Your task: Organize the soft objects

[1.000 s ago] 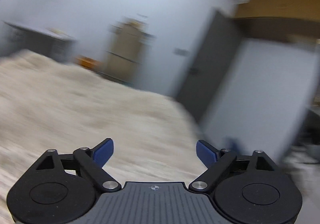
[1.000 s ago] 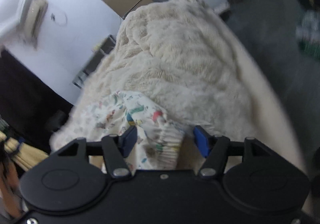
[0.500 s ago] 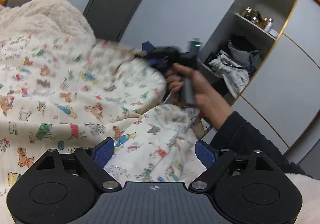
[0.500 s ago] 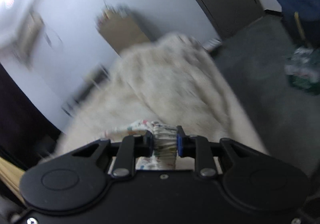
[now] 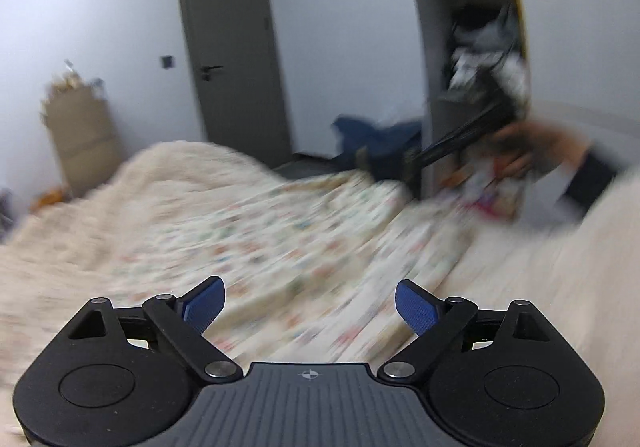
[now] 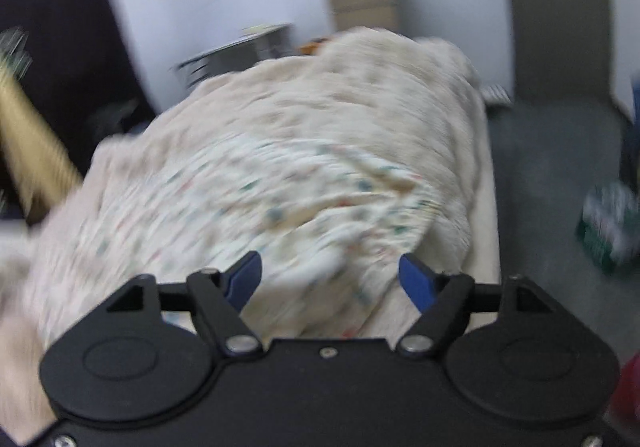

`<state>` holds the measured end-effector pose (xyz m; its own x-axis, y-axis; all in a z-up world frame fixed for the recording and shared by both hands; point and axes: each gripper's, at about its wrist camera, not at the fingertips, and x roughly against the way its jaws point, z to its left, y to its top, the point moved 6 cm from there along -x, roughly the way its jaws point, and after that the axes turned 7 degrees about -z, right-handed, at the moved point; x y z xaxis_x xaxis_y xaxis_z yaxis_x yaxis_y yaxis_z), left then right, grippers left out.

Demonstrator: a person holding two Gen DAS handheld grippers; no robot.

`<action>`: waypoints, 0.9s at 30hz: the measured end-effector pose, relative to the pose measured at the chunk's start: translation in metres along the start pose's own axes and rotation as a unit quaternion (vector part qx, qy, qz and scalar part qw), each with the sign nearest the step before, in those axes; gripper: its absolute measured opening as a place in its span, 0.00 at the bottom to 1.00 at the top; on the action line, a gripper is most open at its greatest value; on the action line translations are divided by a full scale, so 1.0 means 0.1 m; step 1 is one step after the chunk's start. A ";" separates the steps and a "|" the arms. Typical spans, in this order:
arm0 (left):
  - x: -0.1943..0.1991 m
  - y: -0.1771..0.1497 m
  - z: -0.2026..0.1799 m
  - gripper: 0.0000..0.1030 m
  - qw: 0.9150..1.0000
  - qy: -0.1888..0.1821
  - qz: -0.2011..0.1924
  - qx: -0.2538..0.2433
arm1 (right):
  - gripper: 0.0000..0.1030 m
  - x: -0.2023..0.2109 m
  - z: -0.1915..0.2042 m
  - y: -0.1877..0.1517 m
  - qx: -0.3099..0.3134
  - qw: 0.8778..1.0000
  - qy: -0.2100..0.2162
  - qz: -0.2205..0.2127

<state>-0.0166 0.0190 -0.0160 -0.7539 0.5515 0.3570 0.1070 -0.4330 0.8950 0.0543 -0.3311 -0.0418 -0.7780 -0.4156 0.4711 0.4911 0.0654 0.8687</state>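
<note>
A white cloth with small coloured animal prints [image 5: 288,239] lies spread over a cream fluffy blanket [image 5: 100,215] on the bed. My left gripper [image 5: 310,305] hovers just above the cloth, open, with nothing between its blue pads. In the right wrist view the same printed cloth [image 6: 280,199] is spread flat over the fluffy blanket [image 6: 380,87], and my right gripper [image 6: 332,281] stands open above its near edge. Both views are motion-blurred. At the right of the left wrist view a person's hand [image 5: 560,151] holds the other gripper.
A grey door [image 5: 236,59] and a cardboard box [image 5: 80,139] stand beyond the bed. An open wardrobe shelf [image 5: 480,67] with clothes is to the right, a blue bag [image 5: 376,143] on the grey floor [image 6: 560,175]. A green pack [image 6: 608,231] lies on the floor.
My right gripper, shut on a bunched edge of the printed cloth half a second ago, has opened and the cloth now lies spread out. Both cameras swung quickly.
</note>
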 end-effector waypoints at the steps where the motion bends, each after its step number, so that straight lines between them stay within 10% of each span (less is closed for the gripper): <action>1: 0.04 -0.07 0.00 0.87 1.000 0.006 0.009 -0.015 | 0.73 0.11 0.21 -0.05 0.034 0.999 0.011 0.000; 6: 0.13 -0.40 0.04 0.94 0.997 0.038 0.004 -0.063 | 0.74 0.46 0.94 -0.35 0.162 0.984 0.074 0.020; 11: 0.02 -0.45 0.03 0.85 0.990 0.094 -0.051 -0.095 | 0.74 0.37 1.16 -0.81 0.258 0.965 0.013 0.036; 17: -0.12 -0.37 -0.12 0.83 0.971 0.151 -0.079 -0.167 | 0.70 0.10 1.23 -0.76 0.300 0.951 -0.054 -0.050; 22: -0.15 -0.42 -0.11 0.66 0.979 0.122 -0.035 -0.160 | 0.46 0.04 1.32 -0.75 0.346 0.933 -0.061 -0.079; 27: -0.06 -0.50 0.04 0.70 0.986 0.097 -0.002 -0.135 | 0.33 0.25 1.28 -0.73 0.353 0.929 -0.060 -0.096</action>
<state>-0.0151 0.0405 -0.0617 -0.8665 0.4182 0.2727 -0.0525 -0.6195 0.7832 -0.0515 -0.2308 -0.0741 -0.8836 -0.3799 0.2739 -0.0074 0.5960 0.8029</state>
